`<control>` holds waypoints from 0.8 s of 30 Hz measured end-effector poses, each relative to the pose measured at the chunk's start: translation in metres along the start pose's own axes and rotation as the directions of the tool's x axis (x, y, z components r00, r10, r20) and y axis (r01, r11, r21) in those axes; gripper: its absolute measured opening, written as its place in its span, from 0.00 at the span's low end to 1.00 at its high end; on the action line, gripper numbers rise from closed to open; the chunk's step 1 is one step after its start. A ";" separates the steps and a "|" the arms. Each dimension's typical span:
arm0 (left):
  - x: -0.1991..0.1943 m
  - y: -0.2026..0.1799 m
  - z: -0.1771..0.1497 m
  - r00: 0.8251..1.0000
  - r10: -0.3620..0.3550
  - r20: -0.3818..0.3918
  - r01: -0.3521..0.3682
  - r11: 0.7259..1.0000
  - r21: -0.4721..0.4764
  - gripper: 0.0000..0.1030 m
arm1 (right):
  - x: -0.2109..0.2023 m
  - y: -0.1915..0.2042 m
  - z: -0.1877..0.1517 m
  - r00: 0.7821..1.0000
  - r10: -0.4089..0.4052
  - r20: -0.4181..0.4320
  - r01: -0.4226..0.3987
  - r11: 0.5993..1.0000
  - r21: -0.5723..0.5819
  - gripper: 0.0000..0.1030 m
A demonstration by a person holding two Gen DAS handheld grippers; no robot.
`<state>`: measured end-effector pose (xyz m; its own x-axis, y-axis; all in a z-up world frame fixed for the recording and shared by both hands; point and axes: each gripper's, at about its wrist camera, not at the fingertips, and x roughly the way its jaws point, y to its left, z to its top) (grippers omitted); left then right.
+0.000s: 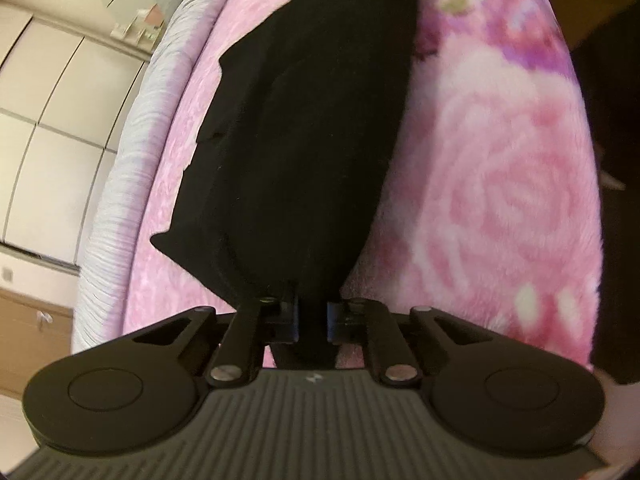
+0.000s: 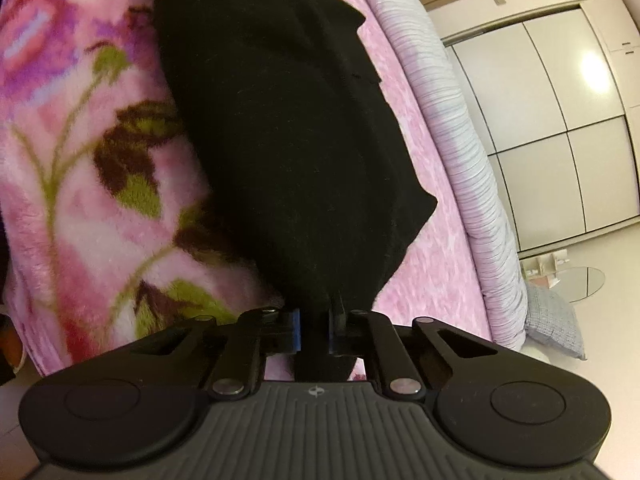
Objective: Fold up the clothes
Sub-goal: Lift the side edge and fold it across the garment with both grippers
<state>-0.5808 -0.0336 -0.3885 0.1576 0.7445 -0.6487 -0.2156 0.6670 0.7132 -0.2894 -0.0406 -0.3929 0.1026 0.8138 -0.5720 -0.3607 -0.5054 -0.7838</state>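
A black garment stretches away from my left gripper, whose fingers are shut on its near edge. The cloth hangs over a pink floral blanket on the bed. In the right wrist view the same black garment runs forward from my right gripper, which is also shut on the fabric's edge. Folded layers and a corner of the garment show on its side in both views. The pinched fabric hides the fingertips.
A pale ribbed bed cover edges the blanket. Cream wardrobe doors stand beyond the bed. A grey cushion and a round glass table sit on the floor beside it.
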 end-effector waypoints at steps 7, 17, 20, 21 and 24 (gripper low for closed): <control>-0.043 0.006 0.002 0.999 -0.025 0.027 0.028 0.992 -0.124 0.07 | -0.042 -0.007 -0.002 0.999 0.030 0.012 -0.030 0.999 0.040 0.07; -0.142 -0.051 -0.011 0.995 -0.085 0.050 0.092 0.981 -0.173 0.06 | -0.135 0.019 -0.023 0.992 0.120 0.025 -0.122 0.988 0.093 0.06; -0.164 -0.061 -0.014 0.994 -0.097 0.054 0.106 0.976 -0.190 0.06 | -0.164 0.033 -0.029 0.987 0.156 0.028 -0.157 0.983 0.089 0.06; -0.170 -0.062 -0.014 0.993 -0.102 0.055 0.110 0.974 -0.196 0.06 | -0.173 0.037 -0.031 0.985 0.167 0.029 -0.169 0.982 0.088 0.07; -0.180 -0.047 -0.011 0.993 -0.099 0.071 0.112 0.969 -0.222 0.07 | -0.188 0.036 -0.032 0.980 0.192 0.042 -0.195 0.977 0.091 0.06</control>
<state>-0.6098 -0.1996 -0.3081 0.2458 0.6749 -0.6958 -0.4049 0.7236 0.5589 -0.2919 -0.2209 -0.3214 -0.0073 0.7127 -0.7015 -0.4564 -0.6265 -0.6318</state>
